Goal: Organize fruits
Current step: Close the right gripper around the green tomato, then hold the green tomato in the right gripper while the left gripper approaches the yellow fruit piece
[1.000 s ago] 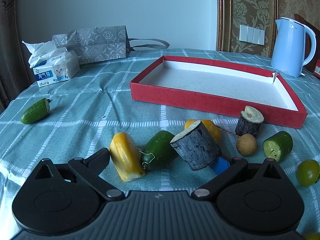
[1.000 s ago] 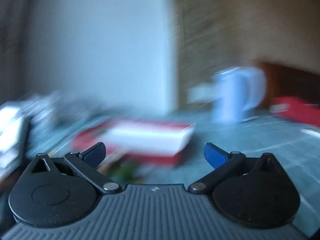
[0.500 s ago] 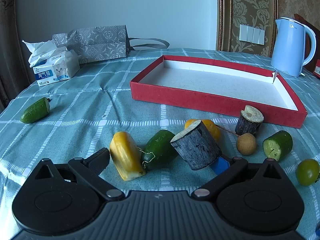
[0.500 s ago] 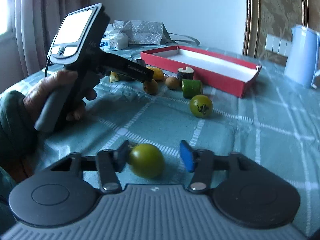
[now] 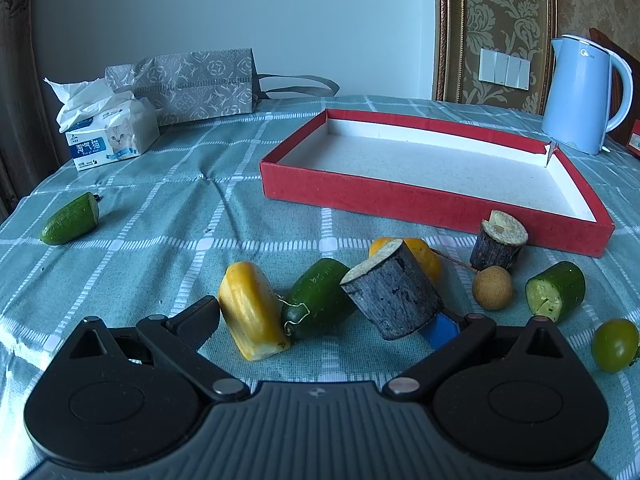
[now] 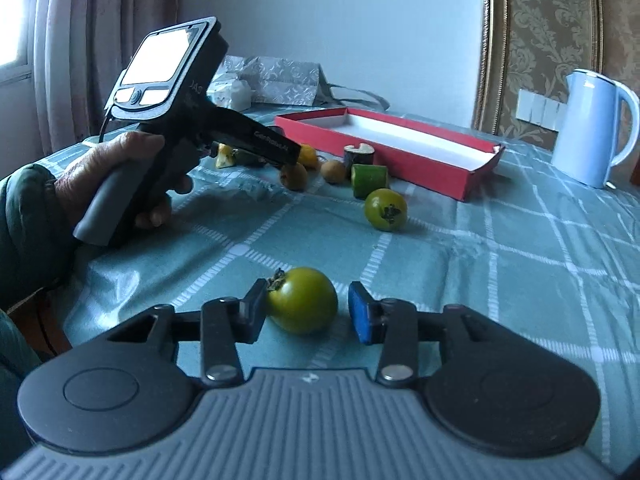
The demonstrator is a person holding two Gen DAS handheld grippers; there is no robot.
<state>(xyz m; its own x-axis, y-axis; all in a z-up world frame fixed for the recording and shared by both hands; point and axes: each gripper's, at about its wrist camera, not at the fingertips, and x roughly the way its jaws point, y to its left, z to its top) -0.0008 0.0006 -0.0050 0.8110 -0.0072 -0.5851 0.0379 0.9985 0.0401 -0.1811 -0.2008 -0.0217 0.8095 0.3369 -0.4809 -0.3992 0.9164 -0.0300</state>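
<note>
In the right wrist view my right gripper [image 6: 306,310] is open around a green tomato [image 6: 303,299] on the cloth; the left pad touches it, the right pad stands just clear. A second green tomato [image 6: 385,209] lies farther off. In the left wrist view my left gripper [image 5: 324,320] is open low over a cluster: a yellow piece [image 5: 250,314], a green cucumber piece [image 5: 318,302] and a dark log-like piece [image 5: 394,294] that rests against the right finger. The red tray [image 5: 400,200] is empty behind them.
Near the tray lie a second dark stub [image 5: 498,244], a brown round fruit [image 5: 492,288], a cut cucumber [image 5: 556,290] and another yellow piece [image 5: 424,258]. A lone cucumber half [image 5: 72,220], a tissue pack [image 5: 106,132], a grey bag [image 5: 192,82] and a blue kettle [image 5: 582,94] stand around.
My right gripper swung down to the table and its fingers narrowed around the near green tomato. The left gripper has stayed still.
</note>
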